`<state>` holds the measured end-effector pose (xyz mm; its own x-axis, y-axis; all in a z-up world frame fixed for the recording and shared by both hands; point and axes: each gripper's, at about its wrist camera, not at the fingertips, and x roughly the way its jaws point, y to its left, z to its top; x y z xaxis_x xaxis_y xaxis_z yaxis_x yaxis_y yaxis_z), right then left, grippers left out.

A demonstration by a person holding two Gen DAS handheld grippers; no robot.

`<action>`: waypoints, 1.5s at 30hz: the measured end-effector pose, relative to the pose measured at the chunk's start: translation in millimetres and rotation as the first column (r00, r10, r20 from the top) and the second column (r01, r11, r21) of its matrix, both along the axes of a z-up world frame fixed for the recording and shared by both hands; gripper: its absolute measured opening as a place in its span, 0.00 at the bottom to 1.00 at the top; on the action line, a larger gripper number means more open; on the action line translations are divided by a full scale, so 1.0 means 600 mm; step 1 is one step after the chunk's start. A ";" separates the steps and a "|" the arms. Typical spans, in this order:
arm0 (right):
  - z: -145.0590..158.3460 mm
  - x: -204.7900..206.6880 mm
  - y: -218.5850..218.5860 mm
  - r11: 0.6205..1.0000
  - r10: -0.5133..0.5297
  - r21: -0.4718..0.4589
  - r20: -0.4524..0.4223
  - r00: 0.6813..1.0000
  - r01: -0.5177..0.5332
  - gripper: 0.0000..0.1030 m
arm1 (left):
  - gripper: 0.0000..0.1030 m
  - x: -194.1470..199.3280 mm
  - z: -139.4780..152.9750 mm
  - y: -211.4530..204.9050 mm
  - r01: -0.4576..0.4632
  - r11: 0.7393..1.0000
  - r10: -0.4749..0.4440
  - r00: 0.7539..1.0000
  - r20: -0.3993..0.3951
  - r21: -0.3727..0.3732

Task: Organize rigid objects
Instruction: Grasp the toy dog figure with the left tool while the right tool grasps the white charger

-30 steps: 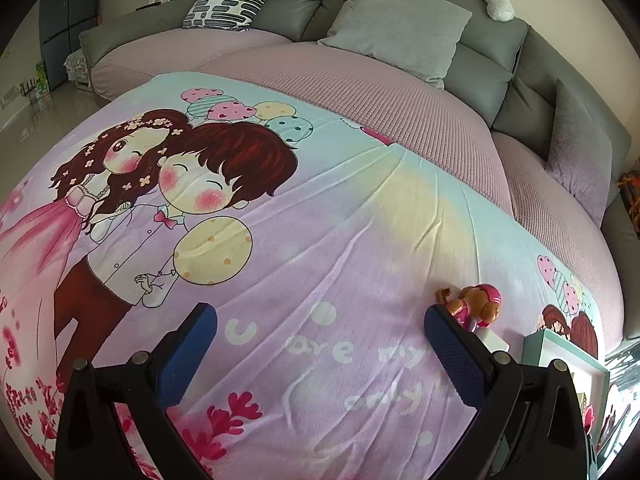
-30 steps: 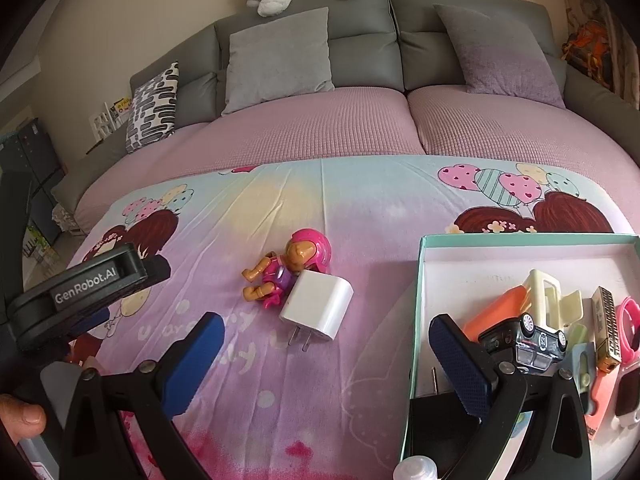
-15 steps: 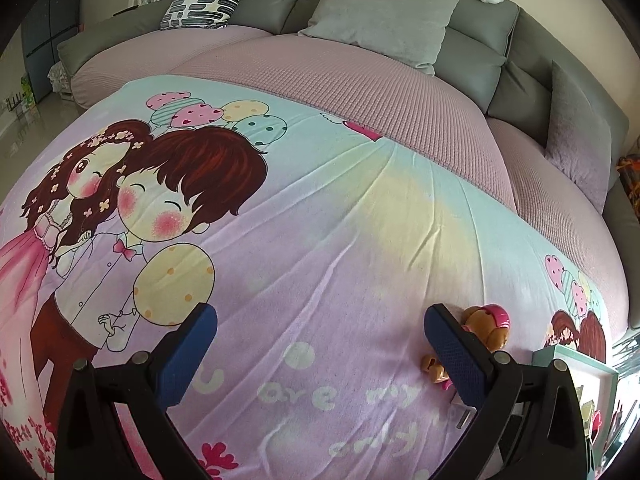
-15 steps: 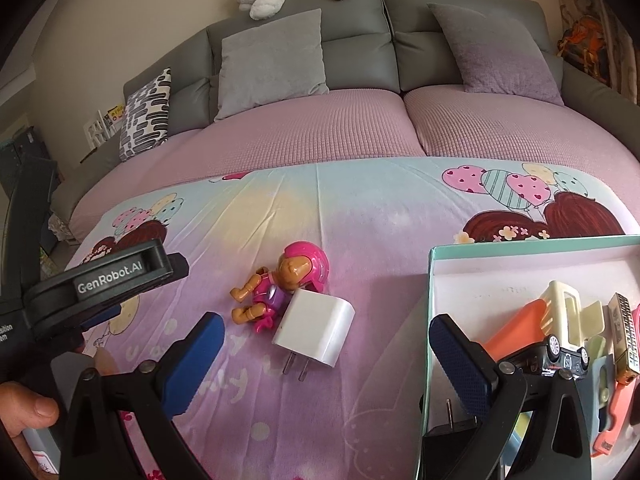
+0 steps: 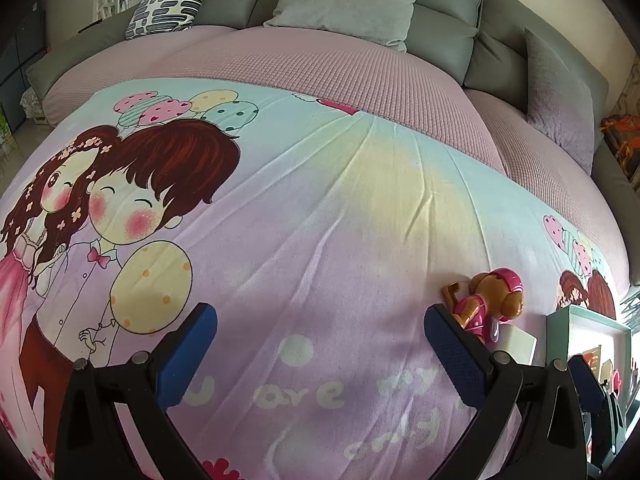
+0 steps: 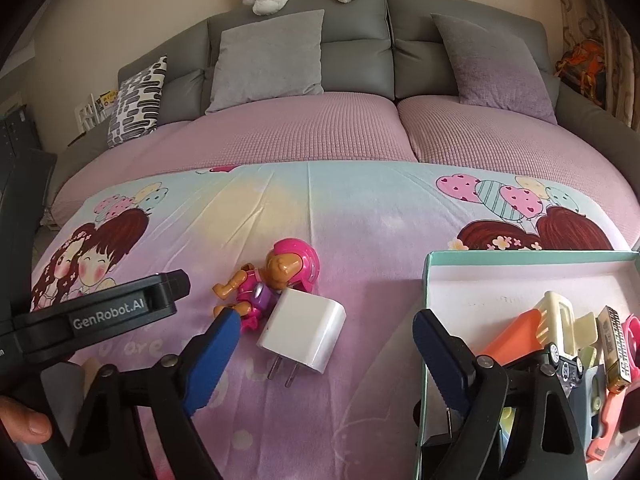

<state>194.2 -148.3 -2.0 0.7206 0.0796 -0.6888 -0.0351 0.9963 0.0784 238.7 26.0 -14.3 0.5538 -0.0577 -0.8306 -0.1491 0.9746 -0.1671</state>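
A white charger plug [image 6: 300,336] lies on the cartoon blanket, prongs toward me, touching a pink-helmeted toy pup figure [image 6: 272,280]. My right gripper [image 6: 324,328] hangs over the plug with its jaws closing. The plug sits between the blue pads, which do not press on it. My left gripper [image 5: 320,316] is open over bare blanket with nothing between its fingers. The toy pup [image 5: 488,300] and the plug [image 5: 518,344] lie just past its right finger. In the right wrist view its black body [image 6: 120,312] sits at the left.
A teal-rimmed box [image 6: 520,256] at the right holds several small things: a toy car, an orange piece, a cream frame. Its corner [image 5: 560,314] also shows in the left wrist view. Grey sofa cushions and a plush dog line the back. A thumb [image 6: 24,424] shows at lower left.
The left gripper has swung down and right, so the toy pup now shows fully beside its right finger. The right gripper's jaws have narrowed around the plug.
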 end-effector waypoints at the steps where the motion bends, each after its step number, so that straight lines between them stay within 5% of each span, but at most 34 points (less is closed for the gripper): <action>1: -0.001 0.001 0.002 1.000 0.006 0.001 -0.001 1.000 -0.006 0.84 | 1.00 0.000 0.000 -0.003 0.008 1.000 -0.008 1.000 0.002 -0.004; 18: -0.035 0.015 0.020 0.999 0.022 -0.026 -0.090 0.996 -0.025 0.79 | 1.00 0.010 -0.014 -0.042 0.121 0.989 -0.122 0.993 -0.001 -0.083; 22: -0.040 0.017 0.024 0.999 0.028 -0.031 -0.101 0.995 -0.031 0.68 | 1.00 0.009 -0.015 -0.051 0.150 0.984 -0.151 0.989 0.000 -0.092; 31: -0.044 0.018 0.026 0.999 0.028 -0.034 -0.108 0.994 -0.032 0.65 | 1.00 0.015 -0.019 -0.063 0.183 0.979 -0.184 0.983 -0.007 -0.085; 34: -0.043 0.017 0.025 0.999 0.025 -0.027 -0.103 0.994 -0.028 0.51 | 1.00 0.015 -0.016 -0.067 0.198 0.976 -0.199 0.980 -0.001 -0.096; 45: -0.040 0.013 0.009 1.000 -0.012 0.005 -0.115 0.993 0.012 0.50 | 1.00 0.023 -0.013 -0.084 0.226 0.971 -0.224 0.974 0.028 -0.082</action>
<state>202.2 -142.7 -26.2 0.6377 0.0752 -0.7666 -0.0136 0.9962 0.0864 252.5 -24.5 -22.0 0.5341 -0.2517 -0.8071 0.0764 0.9651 -0.2504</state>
